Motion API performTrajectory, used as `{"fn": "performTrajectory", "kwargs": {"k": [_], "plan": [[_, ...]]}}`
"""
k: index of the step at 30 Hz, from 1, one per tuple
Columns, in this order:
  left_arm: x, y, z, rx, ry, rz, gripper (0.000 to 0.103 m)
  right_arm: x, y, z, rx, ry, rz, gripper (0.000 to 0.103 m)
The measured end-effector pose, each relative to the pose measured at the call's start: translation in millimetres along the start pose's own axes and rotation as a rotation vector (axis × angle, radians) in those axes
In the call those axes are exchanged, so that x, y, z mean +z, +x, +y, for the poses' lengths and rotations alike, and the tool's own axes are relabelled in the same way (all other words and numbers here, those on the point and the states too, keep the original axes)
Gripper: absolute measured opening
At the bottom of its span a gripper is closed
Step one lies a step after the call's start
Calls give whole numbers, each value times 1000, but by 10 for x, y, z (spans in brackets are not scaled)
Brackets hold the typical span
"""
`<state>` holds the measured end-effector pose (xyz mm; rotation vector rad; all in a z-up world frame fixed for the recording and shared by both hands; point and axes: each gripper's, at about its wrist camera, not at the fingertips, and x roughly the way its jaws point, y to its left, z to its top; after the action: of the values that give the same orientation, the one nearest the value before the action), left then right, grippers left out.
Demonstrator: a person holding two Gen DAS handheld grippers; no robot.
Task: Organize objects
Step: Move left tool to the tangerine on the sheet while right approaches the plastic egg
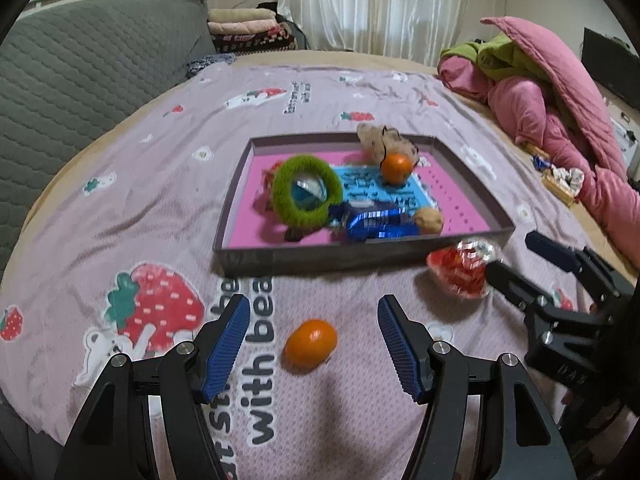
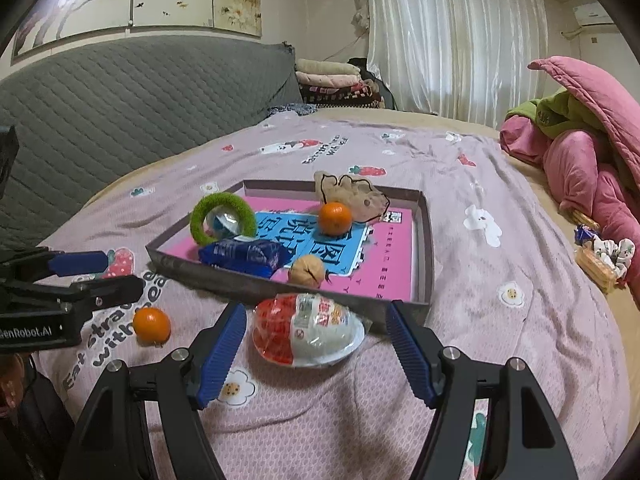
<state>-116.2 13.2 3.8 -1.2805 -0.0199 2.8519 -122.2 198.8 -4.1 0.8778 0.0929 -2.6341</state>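
On the bed, spread left tongs over orange, spread right tongs over egg, both liable to roll.

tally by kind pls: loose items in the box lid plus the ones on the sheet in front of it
Oranges: 2, one in the box, one on the sheet
Walnut: 1
Green fuzzy ring: 1
Blue snack packet: 1
Beige plush: 1
Red-and-white egg pack: 1
Total: 7
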Motion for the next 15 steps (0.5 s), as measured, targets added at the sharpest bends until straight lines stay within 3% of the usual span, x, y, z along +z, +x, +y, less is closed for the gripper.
{"fn": "performTrajectory", "kwargs": {"k": [15], "plan": [[-228, 178, 60, 19, 15, 54, 68, -79, 59, 21, -3, -12, 33, 72]]}}
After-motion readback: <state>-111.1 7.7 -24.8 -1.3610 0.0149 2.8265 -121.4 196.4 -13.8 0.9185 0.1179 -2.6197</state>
